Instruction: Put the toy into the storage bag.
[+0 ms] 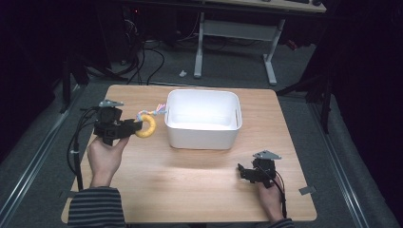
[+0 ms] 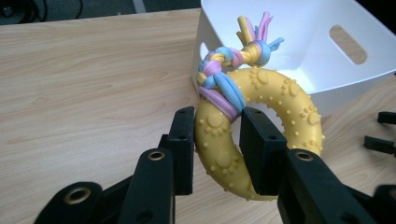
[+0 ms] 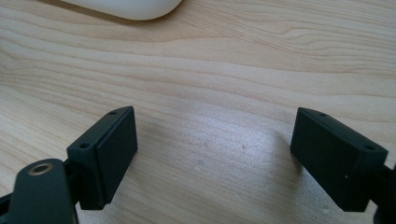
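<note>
Left gripper [image 2: 217,140] clamps the yellow ring toy [image 2: 261,135] beside the white bin [image 1: 202,118]; right gripper [image 3: 215,154] jaws apart

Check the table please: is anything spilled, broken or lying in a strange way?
Nothing stands out. The left gripper grips the yellow ring toy beside the upright white bin; the right gripper is open above bare wood.

Your high view is dim: the room around the surface [image 1: 190,180] sits near black, with light falling from above onto the white bin [image 1: 202,118], which glares slightly. Your two gripper views are brighter and evenly lit. Near claw parts at the bottom edges are soft; shadows are faint and diffuse.
</note>
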### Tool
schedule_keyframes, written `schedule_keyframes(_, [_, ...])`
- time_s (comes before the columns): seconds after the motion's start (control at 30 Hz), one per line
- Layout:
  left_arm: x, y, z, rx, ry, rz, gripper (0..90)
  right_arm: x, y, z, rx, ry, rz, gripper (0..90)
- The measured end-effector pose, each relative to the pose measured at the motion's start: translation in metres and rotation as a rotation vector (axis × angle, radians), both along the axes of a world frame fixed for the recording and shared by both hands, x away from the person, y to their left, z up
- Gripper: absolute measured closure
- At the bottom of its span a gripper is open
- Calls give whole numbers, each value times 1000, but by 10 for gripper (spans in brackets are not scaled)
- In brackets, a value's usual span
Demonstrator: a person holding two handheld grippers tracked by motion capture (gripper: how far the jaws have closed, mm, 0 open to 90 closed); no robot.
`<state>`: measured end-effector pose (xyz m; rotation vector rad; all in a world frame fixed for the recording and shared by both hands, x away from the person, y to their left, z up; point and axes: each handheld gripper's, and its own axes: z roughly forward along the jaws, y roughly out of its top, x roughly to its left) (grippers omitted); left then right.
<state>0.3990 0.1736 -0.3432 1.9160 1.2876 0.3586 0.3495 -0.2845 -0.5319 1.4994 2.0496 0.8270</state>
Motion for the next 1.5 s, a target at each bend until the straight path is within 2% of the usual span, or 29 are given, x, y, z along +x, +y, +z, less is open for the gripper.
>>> schedule_keyframes(0.03, [3, -6, 5, 21, 0, -7, 665, 0, 0, 0, 1, 1, -2, 149])
schedule_keyframes(0.2, [8, -16, 14, 27, -6, -26, 665, 0, 0, 0, 1, 1, 0, 148])
schedule_keyframes(0.3, [14, -28, 21, 33, -4, -49, 665, 0, 0, 0, 1, 1, 1, 149])
schedule_keyframes(0.37, [16, -32, 22, 39, -1, -55, 665, 0, 0, 0, 1, 1, 1, 149])
schedule_keyframes(0.47, [24, -45, 26, 75, -4, -74, 665, -1, 0, 0, 1, 1, 4, 149])
schedule_keyframes(0.6, [28, -53, 27, 66, -5, -84, 665, -1, 0, 0, 1, 1, 6, 149])
schedule_keyframes(0.77, [36, -70, 30, 95, 0, -109, 665, -1, 1, 0, 1, 2, 5, 149])
schedule_keyframes(1.0, [47, -81, 28, 77, 3, -121, 665, -1, 1, 0, 2, 2, 6, 149])
schedule_keyframes(1.13, [51, -87, 27, 88, 6, -129, 664, -1, 1, 0, 2, 2, 6, 149])
schedule_keyframes(1.23, [55, -93, 24, 72, 9, -141, 664, -1, 1, 0, 2, 2, 8, 149])
schedule_keyframes(1.5, [61, -104, 18, 90, 21, -161, 664, -1, 1, 0, 2, 2, 10, 149])
